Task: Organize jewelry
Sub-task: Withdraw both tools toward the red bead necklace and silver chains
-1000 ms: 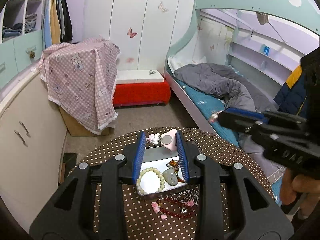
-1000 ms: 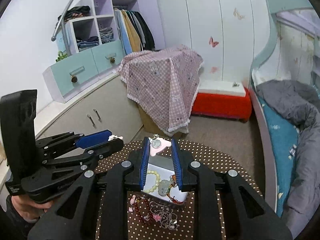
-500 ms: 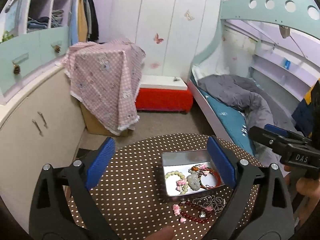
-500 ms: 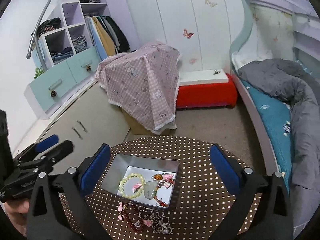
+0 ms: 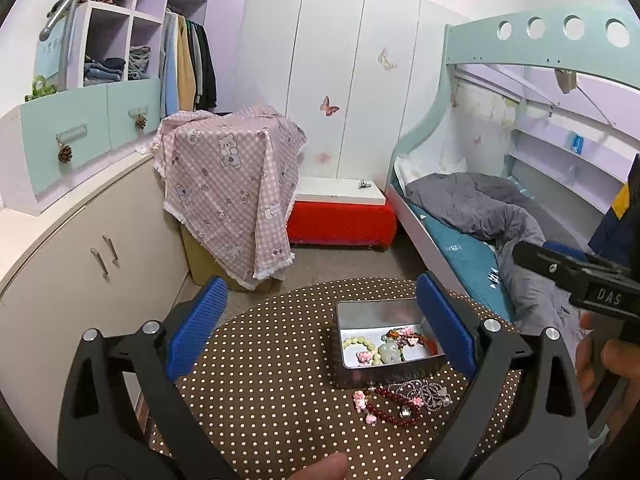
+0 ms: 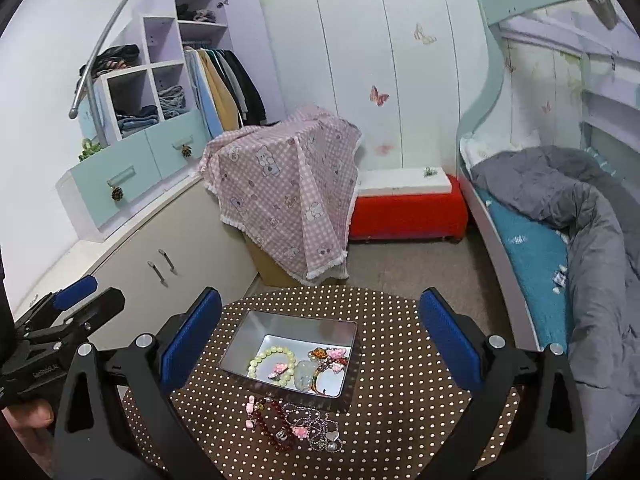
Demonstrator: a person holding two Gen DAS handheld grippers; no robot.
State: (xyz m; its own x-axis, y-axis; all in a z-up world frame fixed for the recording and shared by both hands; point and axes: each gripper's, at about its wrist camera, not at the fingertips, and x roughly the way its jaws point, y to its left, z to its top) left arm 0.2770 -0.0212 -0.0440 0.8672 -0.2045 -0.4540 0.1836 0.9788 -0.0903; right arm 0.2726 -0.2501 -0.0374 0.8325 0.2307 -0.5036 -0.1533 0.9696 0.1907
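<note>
Jewelry tin (image 6: 248, 334) sits on the dotted worktop (image 6: 400, 360) holding bracelets, both claws (image 5: 320, 332) (image 6: 320, 336) spread wide, pinching nothing

We see our left tool (image 5: 320, 336): matte black forked arms, ribbed blue pads (image 5: 197, 330) on the insides, round silver screws (image 5: 151, 326) at the joints. Our right tool (image 6: 320, 338) is built the same, blue pads and silver screws; from the left camera its black side carries white letters, "DAS".
</note>
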